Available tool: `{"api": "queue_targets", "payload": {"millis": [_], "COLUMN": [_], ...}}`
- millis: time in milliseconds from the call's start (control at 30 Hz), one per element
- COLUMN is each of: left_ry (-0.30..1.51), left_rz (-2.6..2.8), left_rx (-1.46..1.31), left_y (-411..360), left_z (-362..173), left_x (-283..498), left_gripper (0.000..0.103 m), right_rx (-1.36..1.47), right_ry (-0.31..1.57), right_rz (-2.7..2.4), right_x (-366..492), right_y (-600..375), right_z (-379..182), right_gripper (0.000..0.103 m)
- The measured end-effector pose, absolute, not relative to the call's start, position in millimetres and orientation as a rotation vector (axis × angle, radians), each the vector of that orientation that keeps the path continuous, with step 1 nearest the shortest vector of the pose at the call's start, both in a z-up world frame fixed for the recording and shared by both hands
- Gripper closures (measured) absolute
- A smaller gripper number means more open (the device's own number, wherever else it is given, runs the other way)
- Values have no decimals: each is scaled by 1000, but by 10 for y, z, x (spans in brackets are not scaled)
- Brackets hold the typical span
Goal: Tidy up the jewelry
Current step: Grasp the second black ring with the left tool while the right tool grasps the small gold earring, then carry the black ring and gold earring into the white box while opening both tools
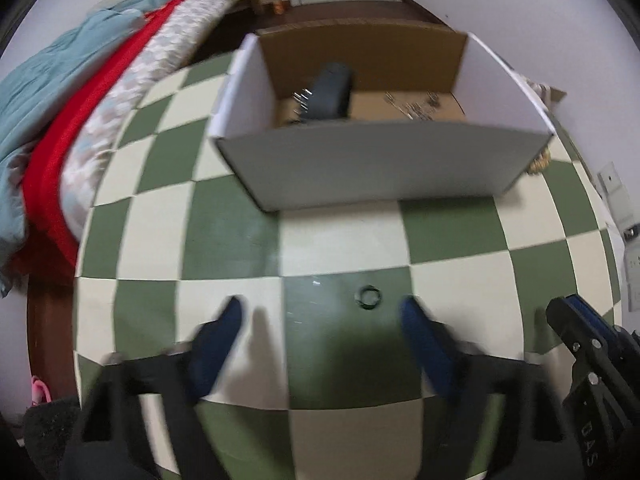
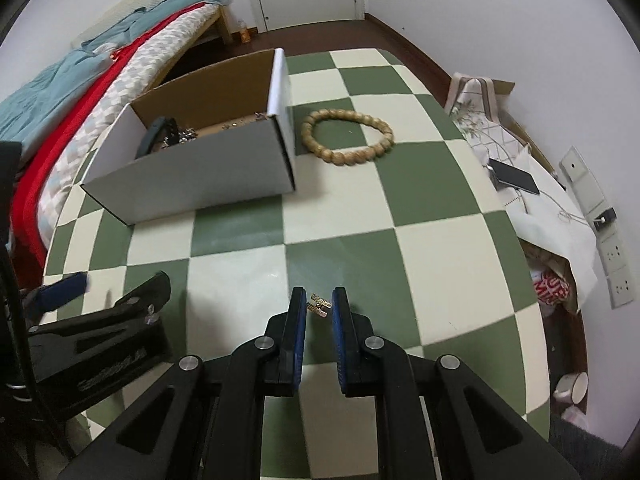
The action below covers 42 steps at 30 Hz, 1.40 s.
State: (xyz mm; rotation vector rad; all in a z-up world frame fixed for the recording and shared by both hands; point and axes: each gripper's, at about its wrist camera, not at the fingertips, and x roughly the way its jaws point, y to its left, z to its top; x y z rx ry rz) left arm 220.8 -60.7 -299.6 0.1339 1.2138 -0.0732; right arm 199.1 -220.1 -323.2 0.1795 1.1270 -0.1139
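Observation:
A white cardboard box (image 1: 380, 164) (image 2: 192, 184) stands on the green-and-cream checked table (image 1: 340, 240) and holds a dark band and small metal pieces. A small dark ring (image 1: 369, 297) lies on a green square between the fingers of my left gripper (image 1: 322, 312), which is open and empty just above the table. My right gripper (image 2: 319, 305) is narrowly closed around a small gold clasp-like piece (image 2: 319, 305). A wooden bead bracelet (image 2: 347, 136) lies right of the box.
A bed with red and teal bedding (image 2: 80, 80) runs along the table's left side. A phone (image 2: 514, 176) on white cloth and wall sockets (image 2: 616, 256) are at the right. A door is behind the table.

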Motion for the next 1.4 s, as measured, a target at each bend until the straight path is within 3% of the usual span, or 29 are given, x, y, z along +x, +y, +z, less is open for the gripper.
{"api": "queue_targets", "payload": {"millis": [67, 100, 133, 167, 567, 1033, 1400], "left_ry": [1205, 1201, 1199, 1197, 1159, 984, 902], "left_rz": [-87, -93, -104, -107, -68, -45, -56], "left_rx": [123, 125, 122, 123, 113, 27, 0], "left_y": [-629, -642, -653, -659, -473, -44, 98], "left_z": [-2996, -2991, -2988, -2985, -2818, -1737, -1198], "left_x": [2204, 2207, 2212, 2209, 2148, 1805, 1629], "left_gripper": [61, 64, 75, 93, 94, 94, 94], "right_rx": [178, 177, 177, 177, 162, 116, 90], "right_ry": [1127, 1129, 1130, 1130, 1109, 989, 906], "right_rz": [-117, -118, -120, -122, -119, -40, 2], "right_x": [1975, 1966, 1967, 1969, 1953, 1843, 1668], "right_y": [-2214, -2223, -2228, -2230, -2170, -1784, -1562], "right_z": [-3247, -3252, -3258, -3260, -3100, -2246, -1628], "right_gripper": [90, 90, 90, 90, 90, 90, 90]}}
